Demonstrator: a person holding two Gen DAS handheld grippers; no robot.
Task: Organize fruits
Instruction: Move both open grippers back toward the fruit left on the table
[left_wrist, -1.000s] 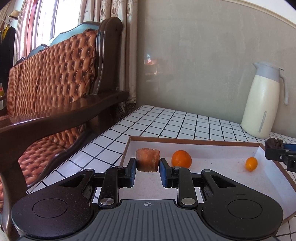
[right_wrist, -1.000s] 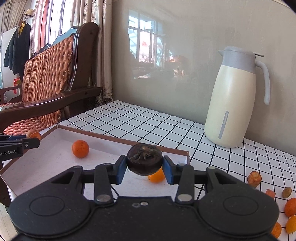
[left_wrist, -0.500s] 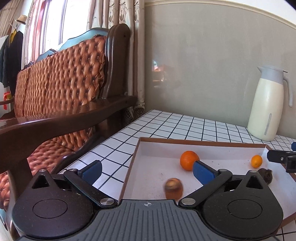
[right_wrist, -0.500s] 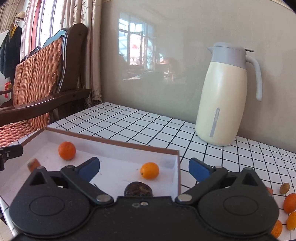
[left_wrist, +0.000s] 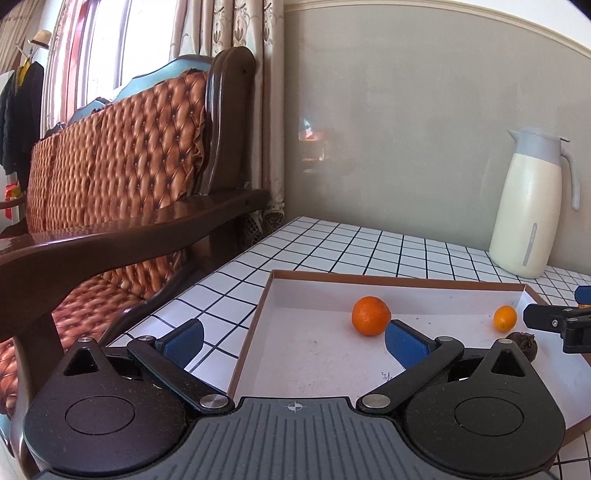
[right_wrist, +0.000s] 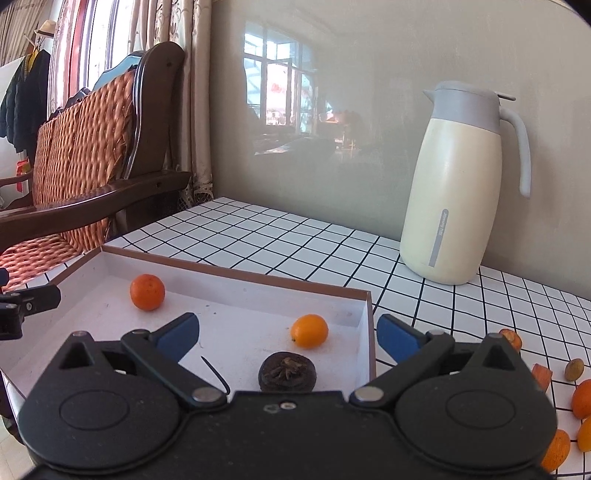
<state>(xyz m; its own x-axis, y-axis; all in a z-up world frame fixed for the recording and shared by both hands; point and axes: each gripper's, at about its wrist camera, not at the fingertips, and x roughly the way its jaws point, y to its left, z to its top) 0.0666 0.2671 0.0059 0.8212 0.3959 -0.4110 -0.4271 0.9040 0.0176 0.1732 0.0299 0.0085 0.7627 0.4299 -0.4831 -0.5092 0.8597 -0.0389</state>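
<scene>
A shallow white tray with a brown rim (left_wrist: 399, 281) (right_wrist: 236, 271) lies on the tiled table. In it are a round orange (left_wrist: 371, 316) (right_wrist: 147, 292), a small oval kumquat (left_wrist: 505, 319) (right_wrist: 309, 331) and a dark brown wrinkled fruit (left_wrist: 522, 345) (right_wrist: 287, 376). My left gripper (left_wrist: 293, 343) is open and empty over the tray's left edge. My right gripper (right_wrist: 288, 338) is open and empty above the dark fruit at the tray's right end. The brown fruit piece I dropped from the left gripper is hidden.
A cream thermos jug (right_wrist: 461, 184) (left_wrist: 532, 206) stands at the back right. Several loose fruits and pieces (right_wrist: 580, 398) lie on the table right of the tray. A wooden sofa arm (left_wrist: 129, 236) borders the table on the left.
Both grippers opened and let go of their fruit into the tray one second ago. Since then both have pulled back and risen a little; the left's brown piece dropped out of sight.
</scene>
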